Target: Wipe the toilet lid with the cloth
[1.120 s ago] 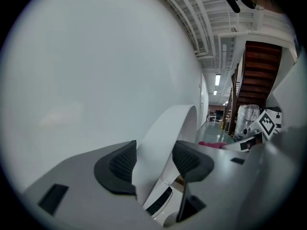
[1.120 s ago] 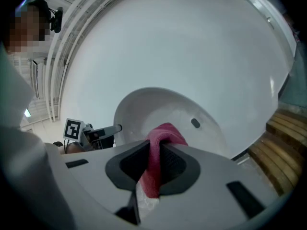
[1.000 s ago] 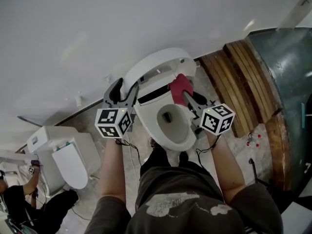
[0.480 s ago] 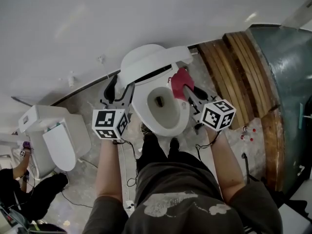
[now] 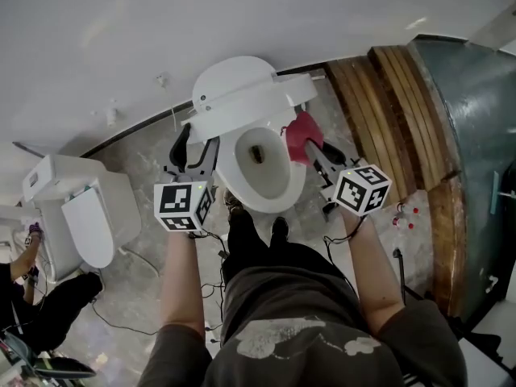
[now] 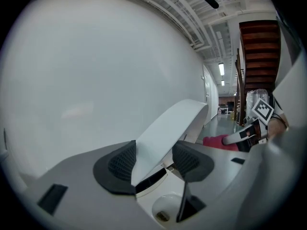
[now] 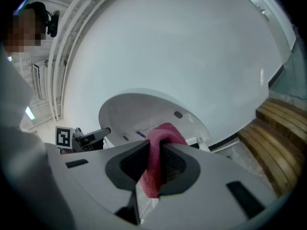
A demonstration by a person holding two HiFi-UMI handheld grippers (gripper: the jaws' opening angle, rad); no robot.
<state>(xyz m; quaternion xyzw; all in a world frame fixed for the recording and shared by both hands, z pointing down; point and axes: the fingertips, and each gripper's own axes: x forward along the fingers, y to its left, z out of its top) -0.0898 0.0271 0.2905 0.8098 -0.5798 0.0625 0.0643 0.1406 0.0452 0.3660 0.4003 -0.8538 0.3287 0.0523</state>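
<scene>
The white toilet's lid [image 5: 234, 87] stands half raised over the open bowl [image 5: 258, 164]. My left gripper [image 5: 197, 145] is at the lid's left side. In the left gripper view the lid's edge [image 6: 168, 128] fills the gap between the dark pads of the left gripper [image 6: 153, 159], with the bowl [image 6: 165, 210] below. My right gripper [image 5: 302, 142], at the bowl's right rim, is shut on a pink cloth [image 5: 300, 131]. In the right gripper view the cloth [image 7: 160, 143] hangs folded between the right gripper's [image 7: 156, 164] pads, in front of the lid [image 7: 139, 111].
A second toilet [image 5: 89, 224] stands at the left, with a crouching person [image 5: 32, 297] beside it. Curved wooden steps [image 5: 395, 119] and a dark green wall [image 5: 476, 135] close the right side. A white wall rises behind the toilet. Cables trail across the floor by my feet.
Both grippers have sunk and drawn back toward me along the bowl's sides. The lid has come with the left one. The cloth stays in the right one.
</scene>
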